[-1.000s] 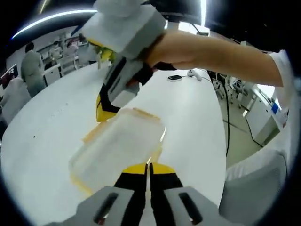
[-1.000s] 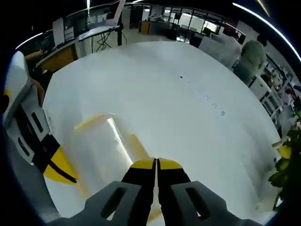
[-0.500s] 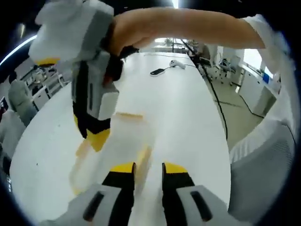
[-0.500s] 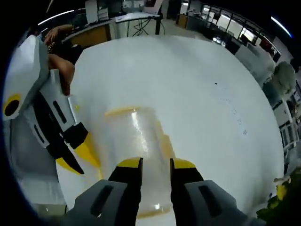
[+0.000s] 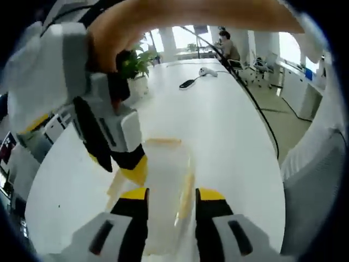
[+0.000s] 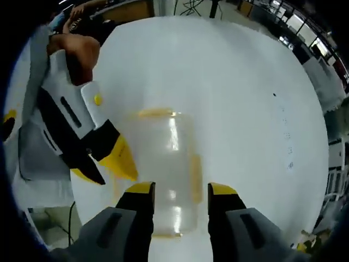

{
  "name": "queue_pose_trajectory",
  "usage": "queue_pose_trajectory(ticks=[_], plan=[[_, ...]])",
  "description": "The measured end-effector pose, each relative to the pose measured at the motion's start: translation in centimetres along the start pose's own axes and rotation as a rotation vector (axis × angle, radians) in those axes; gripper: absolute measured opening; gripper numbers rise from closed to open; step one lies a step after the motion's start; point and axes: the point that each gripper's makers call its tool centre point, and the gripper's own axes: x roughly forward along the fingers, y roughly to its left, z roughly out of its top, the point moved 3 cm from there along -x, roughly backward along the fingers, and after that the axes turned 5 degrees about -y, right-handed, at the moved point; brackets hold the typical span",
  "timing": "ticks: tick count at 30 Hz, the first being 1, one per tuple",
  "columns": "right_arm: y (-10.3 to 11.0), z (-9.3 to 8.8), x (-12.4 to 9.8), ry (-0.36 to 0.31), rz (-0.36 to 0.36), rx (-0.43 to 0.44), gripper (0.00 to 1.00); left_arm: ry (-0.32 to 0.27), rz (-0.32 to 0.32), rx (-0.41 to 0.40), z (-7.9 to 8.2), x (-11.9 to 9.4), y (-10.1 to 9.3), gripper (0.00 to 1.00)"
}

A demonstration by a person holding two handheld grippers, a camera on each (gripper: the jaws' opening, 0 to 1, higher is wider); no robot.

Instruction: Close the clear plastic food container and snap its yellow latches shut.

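Both grippers hang over the clear box, one from each side. In the left gripper view the left gripper [image 5: 172, 197] has its two yellow-tipped jaws apart, with nothing between them, and the clear plastic container [image 5: 166, 191] lies on the white table [image 5: 229, 131] just past them. In the right gripper view the right gripper [image 6: 180, 192] also has its jaws apart and empty, above the near end of the box. The right gripper shows up in the left gripper view too, coming down at the box's left side with a hand [image 5: 163, 22] holding it. The box sits near the person's edge of the table, and its lid looks to be resting on top. I can see yellow latches [image 6: 195, 170] along the sides and one at the far end [image 6: 155, 112], but the picture is blurry, so I cannot tell which are snapped. What could go wrong: the box is light and the table is smooth, so a push on one latch could make the box slide or tip if the other gripper is not holding it down. A jaw could also slip off a thin latch. The box's long side runs away from the person, near end to far end.
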Motion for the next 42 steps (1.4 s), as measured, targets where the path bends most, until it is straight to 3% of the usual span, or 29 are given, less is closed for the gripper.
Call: queue_pose_trajectory(ticks=[6, 10, 17, 27, 42], plan=[[0.2, 0.2, 0.3, 0.067, 0.042, -0.01, 0.32, 0.028, -0.019, 0.058, -0.1, 1.1, -0.7, 0.28], [0.1, 0.0, 0.3, 0.071, 0.072, 0.01, 0.32, 0.072, -0.001, 0.044, -0.6, 1.5, -0.7, 0.3], [0.5, 0.0, 0.3, 0.085, 0.095, 0.025, 0.33, 0.096, 0.017, 0.167, -0.6, 1.7, -1.2, 0.31], [1.1, 0.0, 0.3, 0.117, 0.096, 0.008, 0.32, 0.116, 0.003, 0.171, -0.5, 1.7, -1.2, 0.28], [0.9, -0.1, 0.4, 0.101, 0.108, 0.012, 0.31, 0.132, 0.004, 0.178, -0.5, 1.8, -1.3, 0.26]])
